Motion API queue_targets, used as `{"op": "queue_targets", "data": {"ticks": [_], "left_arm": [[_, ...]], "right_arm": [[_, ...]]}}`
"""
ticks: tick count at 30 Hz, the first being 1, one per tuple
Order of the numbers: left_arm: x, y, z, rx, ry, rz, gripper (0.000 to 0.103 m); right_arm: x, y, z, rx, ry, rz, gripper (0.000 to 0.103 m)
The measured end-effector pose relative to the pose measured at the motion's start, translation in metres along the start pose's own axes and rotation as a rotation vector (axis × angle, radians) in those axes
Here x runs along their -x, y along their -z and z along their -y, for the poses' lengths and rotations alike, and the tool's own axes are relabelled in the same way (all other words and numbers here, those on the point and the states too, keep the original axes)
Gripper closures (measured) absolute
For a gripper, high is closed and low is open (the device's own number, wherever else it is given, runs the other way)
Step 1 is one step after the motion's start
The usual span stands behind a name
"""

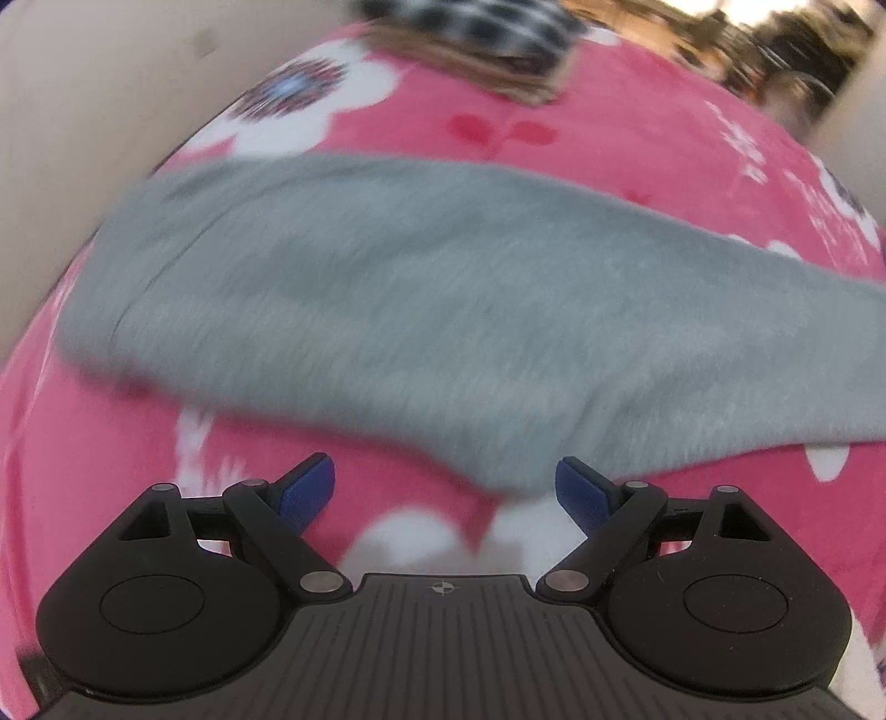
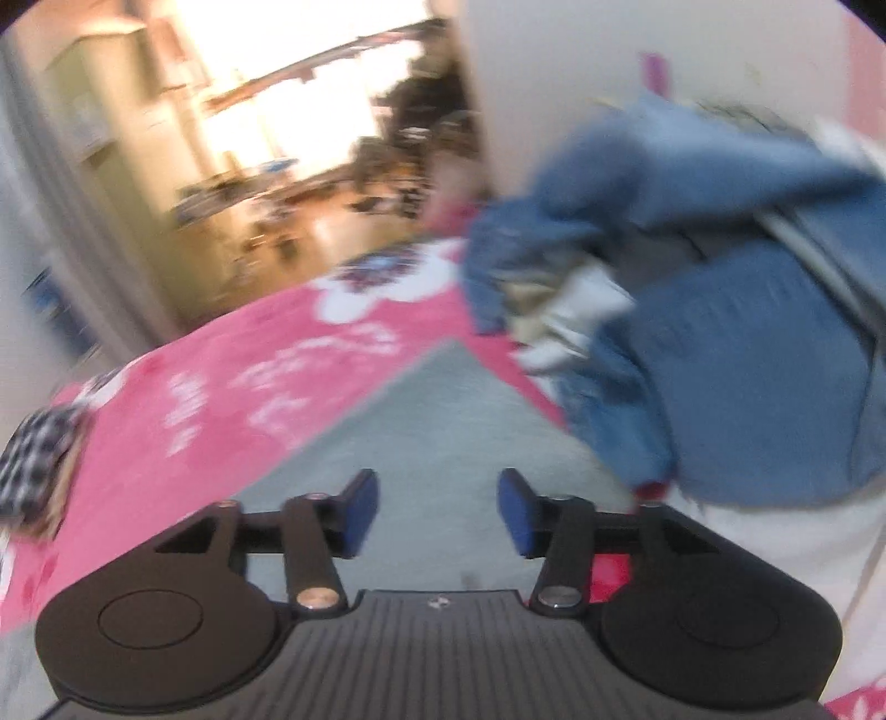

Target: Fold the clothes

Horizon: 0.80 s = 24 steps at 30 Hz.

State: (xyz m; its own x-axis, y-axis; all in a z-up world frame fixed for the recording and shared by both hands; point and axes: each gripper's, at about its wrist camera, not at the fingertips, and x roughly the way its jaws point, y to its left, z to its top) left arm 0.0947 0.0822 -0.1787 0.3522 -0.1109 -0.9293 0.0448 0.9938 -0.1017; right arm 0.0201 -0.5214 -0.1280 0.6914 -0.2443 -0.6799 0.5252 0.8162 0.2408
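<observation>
Both views are motion-blurred, so fine detail is uncertain.

Landmark: the grey garment (image 1: 421,310), lying spread on the pink floral blanket (image 1: 609,144). It appears partly folded, with one tapered end running toward the right side of the left wrist view.

Left gripper (image 1: 446,490): jaws released and standing wide, nothing between the pads, poised just short of the grey garment's near edge and above it.

Right gripper (image 2: 437,518): jaws parted, no cloth between the pads, held over a corner of the grey garment (image 2: 443,443).

Other items: a heap of blue denim clothing (image 2: 720,343) lies just beside the grey garment's far-right edge and seems to overlap it slightly. A black-and-white checked item (image 1: 487,33) lies well beyond the garment's far side.

Risks, as judged:
1. Neither gripper holds the garment. Soft knit left unweighted may relax, and the fold just laid could slip open.
2. The denim heap crowds the garment. A reach for that corner could snag denim as well, dragging it across the fold.
3. The plush blanket beneath could be pinched together with the garment if the jaws come down too deep, lifting both.
4. The tapered end lies skew; folding from it uncorrected would probably give a crooked result.
</observation>
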Motion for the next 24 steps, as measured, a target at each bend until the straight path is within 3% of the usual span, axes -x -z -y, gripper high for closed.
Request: {"op": "queue_targets", "data": {"ticks": [5,10,16,24], "left_arm": [[0.017,0.029,-0.024,0.135,0.004,0.008,0.015],[0.037,0.043,-0.033,0.235,0.022,0.058,0.014],[0.056,0.055,-0.035,0.28,0.053,0.115,0.012],[0.062,0.063,-0.04,0.309,0.07,0.131,0.011]], "right_arm": [[0.037,0.01,-0.067,0.146,-0.135,-0.073,0.025],[0.078,0.03,-0.133,0.236,-0.269,-0.039,0.0],[0.129,0.036,-0.19,0.247,-0.378,0.045,0.0],[0.164,0.042,-0.22,0.32,-0.336,0.123,0.0]]}}
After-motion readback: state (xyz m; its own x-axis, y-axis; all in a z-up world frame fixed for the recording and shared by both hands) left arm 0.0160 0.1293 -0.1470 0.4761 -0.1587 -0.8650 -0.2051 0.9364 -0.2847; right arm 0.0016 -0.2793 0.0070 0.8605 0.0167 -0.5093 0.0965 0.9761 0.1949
